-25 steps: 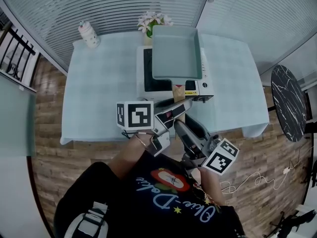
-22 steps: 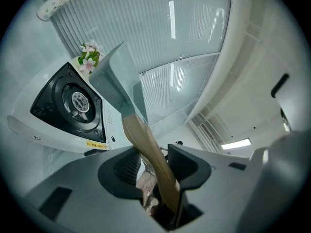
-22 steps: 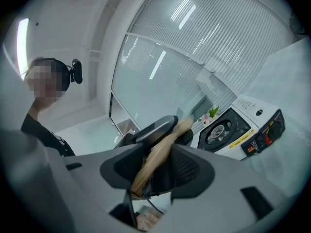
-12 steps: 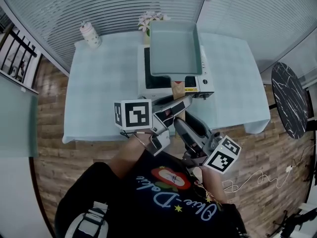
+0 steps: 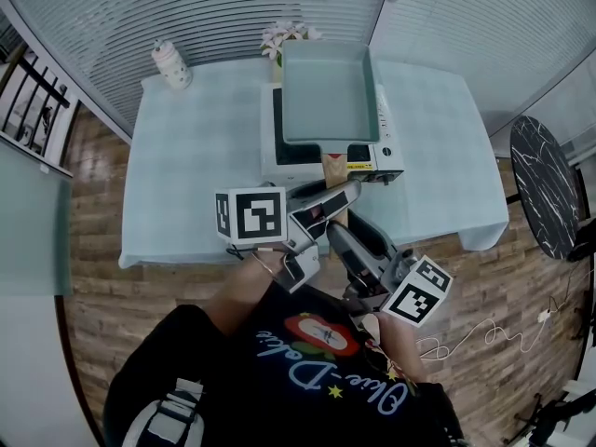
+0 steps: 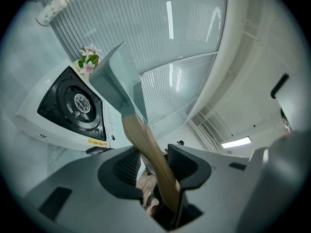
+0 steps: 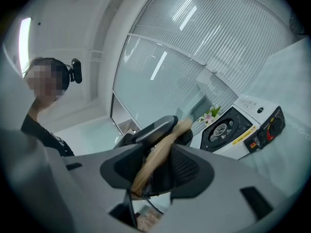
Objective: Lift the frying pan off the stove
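frying pan point(image 5: 328, 91) held up off the stove point(image 5: 279, 161), wooden handle point(image 6: 146, 142) clamped by left hand-held gripper point(image 6: 151, 164), also gripped by right hand-held gripper point(image 7: 154, 168)

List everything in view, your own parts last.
Square teal frying pan with wooden handle: one, teal, held above the stove.
Portable gas stove: one, white, mid-table.
Table under pale blue cloth: one, pale blue, centre.
Spotted white bottle: one, white, table's far-left corner.
Pink-white flower bunch: one, pink-white, behind the stove.
Round black marble table: one, black, right.
Left gripper: one, grey, shut on the pan's handle.
Right gripper: one, grey, handle between its jaws.
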